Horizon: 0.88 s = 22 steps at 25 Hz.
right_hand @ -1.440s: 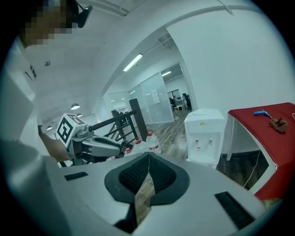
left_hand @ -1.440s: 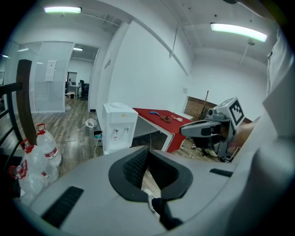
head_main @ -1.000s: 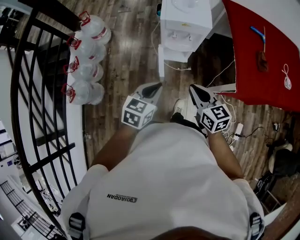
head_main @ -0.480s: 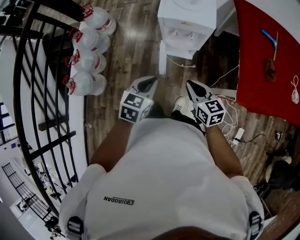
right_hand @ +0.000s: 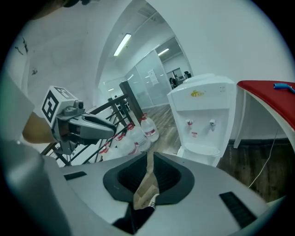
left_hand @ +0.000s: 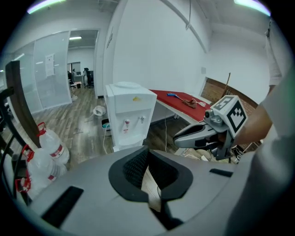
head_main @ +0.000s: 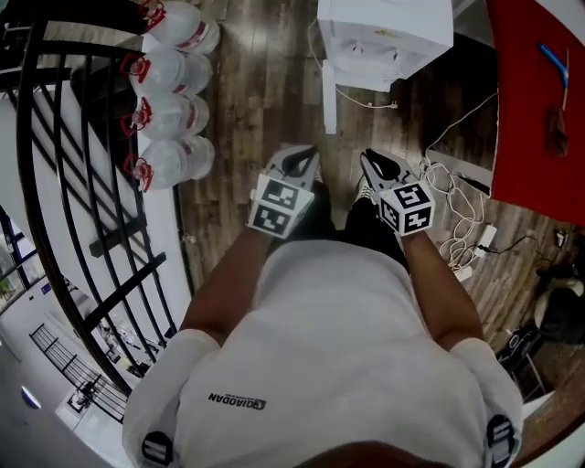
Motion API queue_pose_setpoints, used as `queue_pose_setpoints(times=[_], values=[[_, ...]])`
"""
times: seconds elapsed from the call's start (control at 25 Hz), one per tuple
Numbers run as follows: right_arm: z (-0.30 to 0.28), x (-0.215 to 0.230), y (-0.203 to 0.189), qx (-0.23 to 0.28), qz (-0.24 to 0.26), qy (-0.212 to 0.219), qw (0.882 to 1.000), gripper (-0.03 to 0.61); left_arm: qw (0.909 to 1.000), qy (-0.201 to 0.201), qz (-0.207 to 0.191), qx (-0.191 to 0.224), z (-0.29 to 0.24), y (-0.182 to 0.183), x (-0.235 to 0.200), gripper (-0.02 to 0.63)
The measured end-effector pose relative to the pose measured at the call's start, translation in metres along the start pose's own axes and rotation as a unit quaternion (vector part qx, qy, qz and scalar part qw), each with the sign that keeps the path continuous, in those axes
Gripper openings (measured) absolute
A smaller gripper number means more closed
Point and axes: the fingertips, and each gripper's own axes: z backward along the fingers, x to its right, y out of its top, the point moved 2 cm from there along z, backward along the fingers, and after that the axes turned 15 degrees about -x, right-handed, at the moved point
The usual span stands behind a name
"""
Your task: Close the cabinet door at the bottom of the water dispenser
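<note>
Head view: L gripper (head_main: 302,157), R gripper (head_main: 373,161) both pressed together, empty; four water jugs (head_main: 174,114) left of dispenser (head_main: 384,27).

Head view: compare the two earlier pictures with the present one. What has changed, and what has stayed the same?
The left gripper and the right gripper drew closer together. In the picture the water dispenser slid to the top edge and the red table moved rightward. Nothing was gripped or released. The cabinet door is still open, and the bottles are still by the railing.
</note>
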Motion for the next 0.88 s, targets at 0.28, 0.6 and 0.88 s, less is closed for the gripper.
queue_pose_setpoints(times=[0.28,0.6,0.88], values=[[-0.091,0.008,-0.037,-0.066,-0.036,-0.038,0.996,0.073,0.9987,-0.046,-0.005,-0.024,-0.051,-0.033,-0.034,-0.005],[-0.193,0.025,-0.079,-0.153,-0.041,-0.1,0.982,0.118,0.9957,-0.072,-0.018,-0.056,-0.082,-0.064,-0.081,-0.005],[-0.261,0.055,-0.107,-0.198,-0.059,-0.123,0.971,0.126,0.9908,-0.086,0.031,-0.1,-0.118,-0.089,-0.104,-0.005]])
